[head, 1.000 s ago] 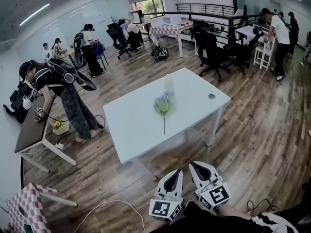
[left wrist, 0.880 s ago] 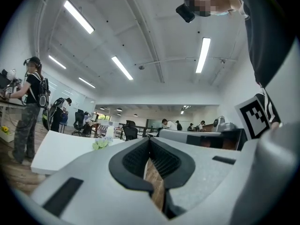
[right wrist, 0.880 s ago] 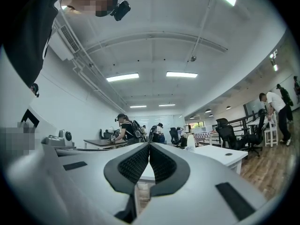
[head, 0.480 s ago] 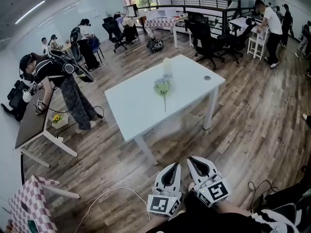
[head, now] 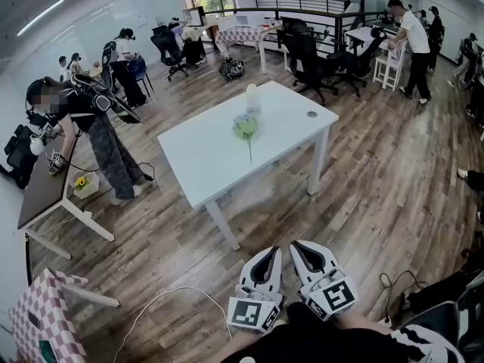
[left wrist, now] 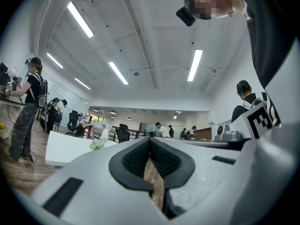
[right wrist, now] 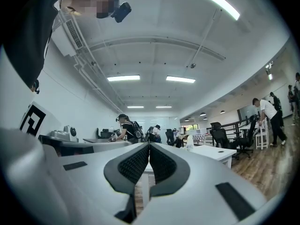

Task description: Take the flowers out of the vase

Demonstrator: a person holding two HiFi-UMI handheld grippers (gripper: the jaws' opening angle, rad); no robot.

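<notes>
So at this point the job looked basically done to me. The flowers were lying flat on the white table, roughly mid-table, heads toward the far edge and the stem pointing back at my side. The vase stood upright just behind the heads, close to the far edge, with nothing sticking out of it as far as I could see. I couldn't tell if the blooms were touching it. If anything was left to do, I couldn't spot it from where I was.

Both tools were idle. My left gripper had its jaws together with nothing in them, and so did my right gripper. The two sat side by side low in front of me, well apart from the table, with bare wood floor in between.

Busy room otherwise. A person with a backpack was bent over a dark desk off the table's left end, with a little yellow flower down by the desk leg. A white cable looped over the floor near my left side, a checked cloth showed in the near left corner, and black office chairs stood beyond the far side. Nothing sat on the direct line to the table, so I'd only have watched that cable.
</notes>
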